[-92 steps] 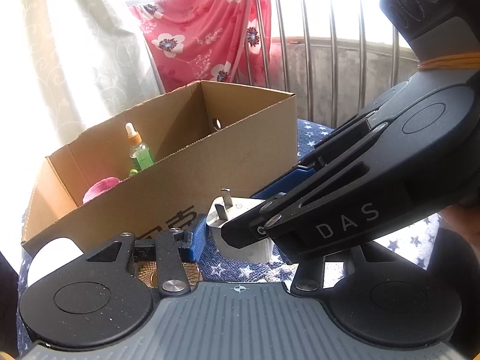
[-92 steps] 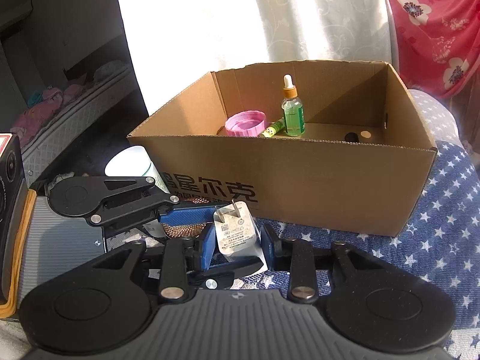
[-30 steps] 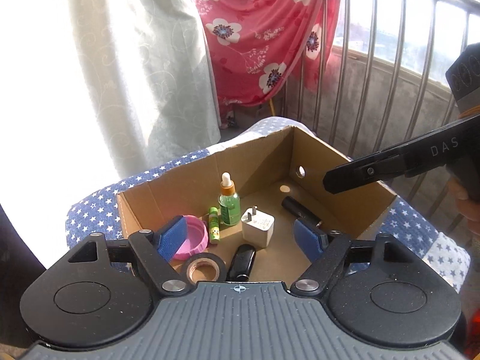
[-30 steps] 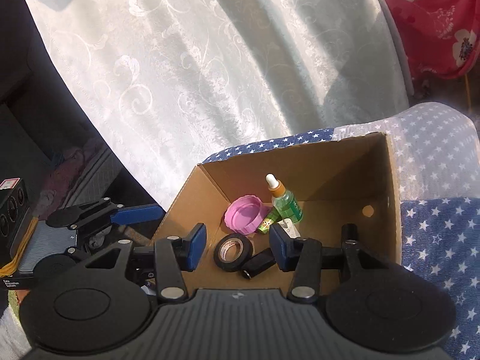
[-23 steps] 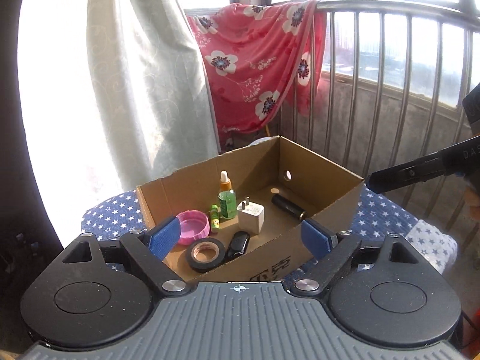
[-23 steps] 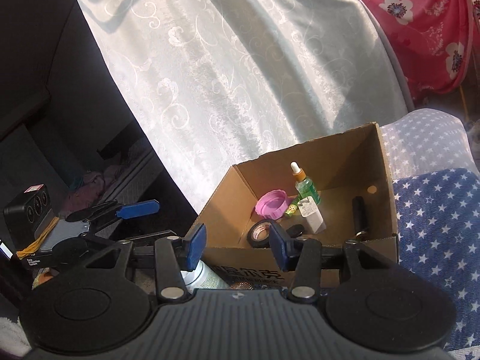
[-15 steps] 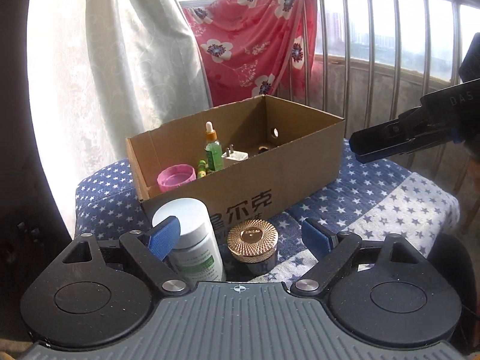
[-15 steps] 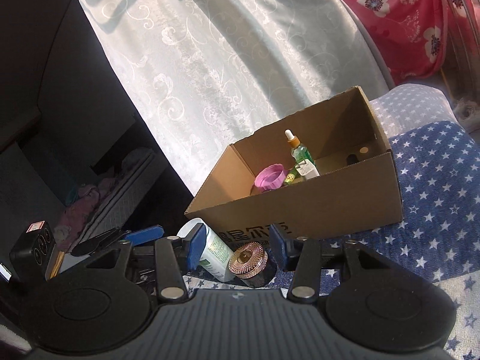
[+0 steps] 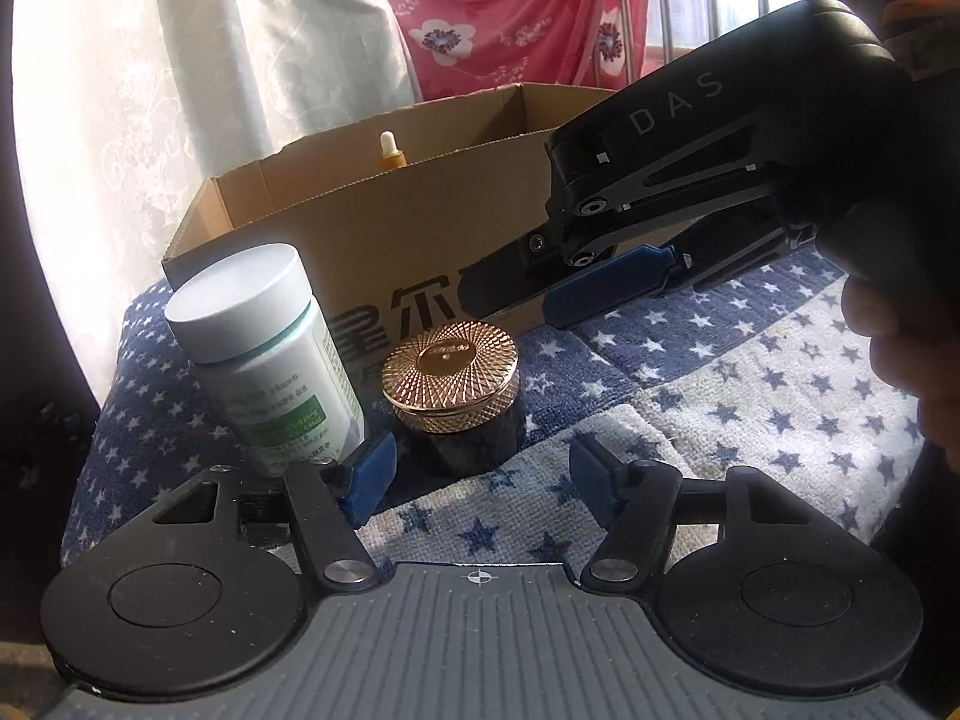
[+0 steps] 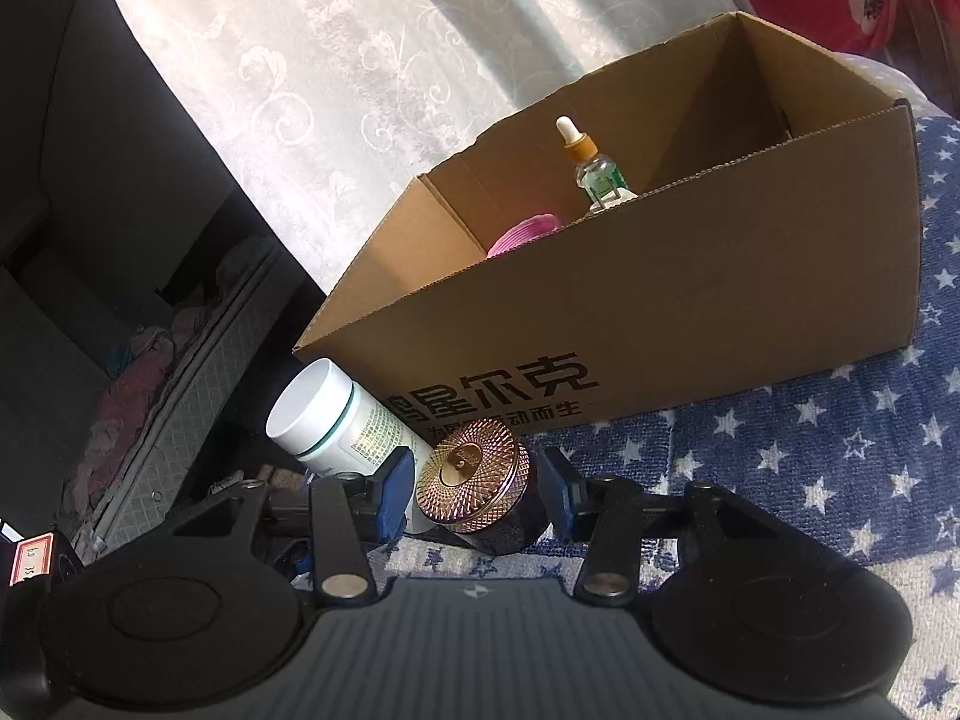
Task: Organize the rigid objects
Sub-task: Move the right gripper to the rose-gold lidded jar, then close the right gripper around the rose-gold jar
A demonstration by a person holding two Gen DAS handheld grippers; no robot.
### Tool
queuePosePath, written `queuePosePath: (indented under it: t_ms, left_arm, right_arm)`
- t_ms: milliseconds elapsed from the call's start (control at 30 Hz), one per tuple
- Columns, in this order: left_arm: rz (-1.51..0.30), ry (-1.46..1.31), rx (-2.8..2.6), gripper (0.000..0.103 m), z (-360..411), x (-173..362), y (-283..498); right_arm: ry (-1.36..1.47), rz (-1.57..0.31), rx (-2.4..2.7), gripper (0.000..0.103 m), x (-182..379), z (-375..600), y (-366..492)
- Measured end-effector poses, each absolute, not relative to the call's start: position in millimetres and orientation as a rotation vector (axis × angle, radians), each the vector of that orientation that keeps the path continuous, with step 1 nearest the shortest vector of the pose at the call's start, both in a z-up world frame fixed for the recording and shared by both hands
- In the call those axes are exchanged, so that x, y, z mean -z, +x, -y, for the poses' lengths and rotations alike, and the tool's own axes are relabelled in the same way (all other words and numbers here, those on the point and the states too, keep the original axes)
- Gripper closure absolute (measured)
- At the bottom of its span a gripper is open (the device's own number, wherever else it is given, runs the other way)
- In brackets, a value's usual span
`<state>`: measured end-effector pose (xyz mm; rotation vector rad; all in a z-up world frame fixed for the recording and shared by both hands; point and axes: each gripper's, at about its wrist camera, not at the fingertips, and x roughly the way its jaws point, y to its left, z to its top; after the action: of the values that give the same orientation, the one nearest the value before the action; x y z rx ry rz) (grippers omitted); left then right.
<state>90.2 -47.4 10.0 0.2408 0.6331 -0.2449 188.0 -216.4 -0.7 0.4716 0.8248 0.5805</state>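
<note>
A gold-lidded dark jar and a white pill bottle stand on the star cloth in front of the cardboard box. My left gripper sits low just before the jar with its jaws closing, and the pads do not touch the jar. My right gripper reaches in from the right, above and behind the jar. In its own view the jar shows between its pads, with no pressing visible. The box holds a green dropper bottle, a pink lid and a white plug.
A blue star-patterned cloth covers the surface, which drops off at the left beside the pill bottle. A pale curtain and a red flowered cloth on a metal railing hang behind the box. A person's hand holds the right gripper.
Both grippers came down from above the open box to the cloth in front of it. The plug the right gripper carried earlier now lies in the box. The left jaws have narrowed.
</note>
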Motion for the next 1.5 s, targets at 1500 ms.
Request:
queuePosePath:
  t_ms: [1500]
  left_arm:
    - [-0.702,0.143,0.364,0.043,68,-2,115]
  right_arm:
    - [0.612,-0.826,-0.482,0.066,19,255,172]
